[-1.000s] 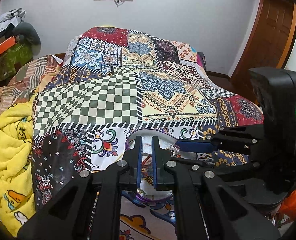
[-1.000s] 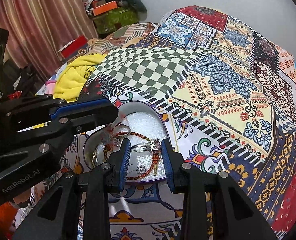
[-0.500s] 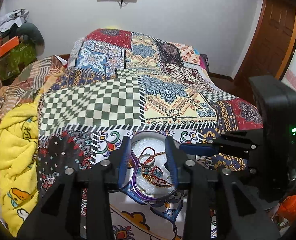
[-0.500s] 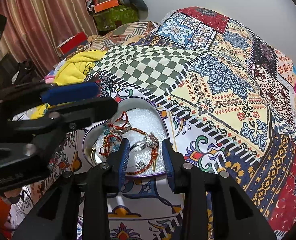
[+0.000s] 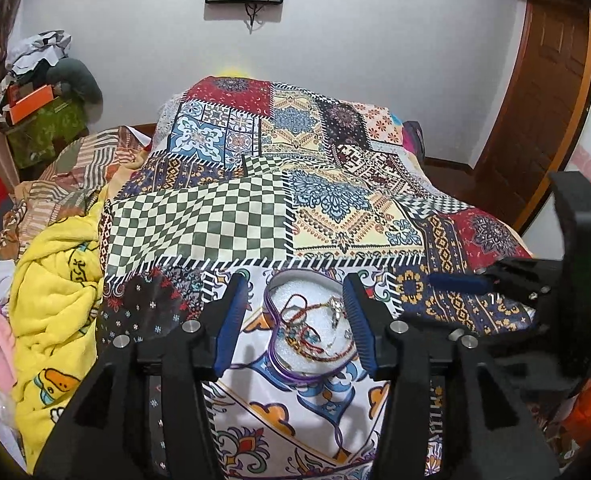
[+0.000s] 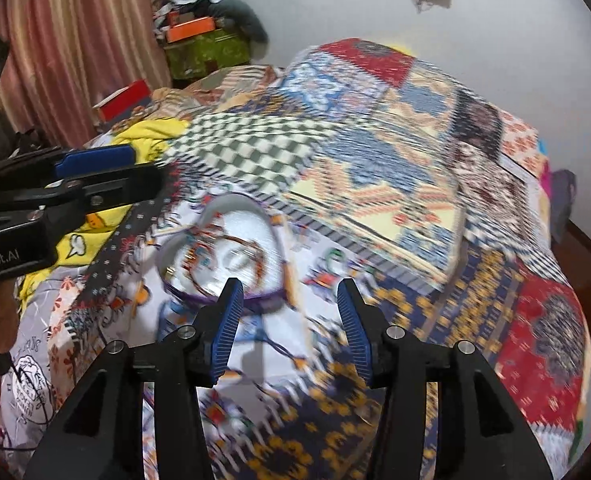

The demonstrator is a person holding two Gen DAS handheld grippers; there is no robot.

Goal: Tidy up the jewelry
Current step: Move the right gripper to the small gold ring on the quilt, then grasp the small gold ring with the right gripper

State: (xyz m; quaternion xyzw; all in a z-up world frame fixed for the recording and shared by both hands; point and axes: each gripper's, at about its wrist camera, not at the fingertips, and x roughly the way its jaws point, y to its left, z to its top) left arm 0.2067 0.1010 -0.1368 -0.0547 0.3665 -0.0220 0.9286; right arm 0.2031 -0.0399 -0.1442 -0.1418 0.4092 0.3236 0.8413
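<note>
Heart-shaped tray (image 5: pixel 278 354) of tangled bracelets (image 5: pixel 315 330) on patchwork bedspread (image 5: pixel 199 236).
Left tool (image 5: pixel 295 322) spread wide above tray; right tool (image 6: pixel 287 322) spread, empty, beside it.

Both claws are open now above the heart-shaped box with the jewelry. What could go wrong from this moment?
1. The bracelets and chains lie tangled in the heart-shaped box, so a claw closing on one may drag out several.
2. The box rests on the soft patterned bedspread; pressing down could tip it and spill pieces into the busy print.
3. The left claw and right claw are close together and could collide; the right view is blurred.
</note>
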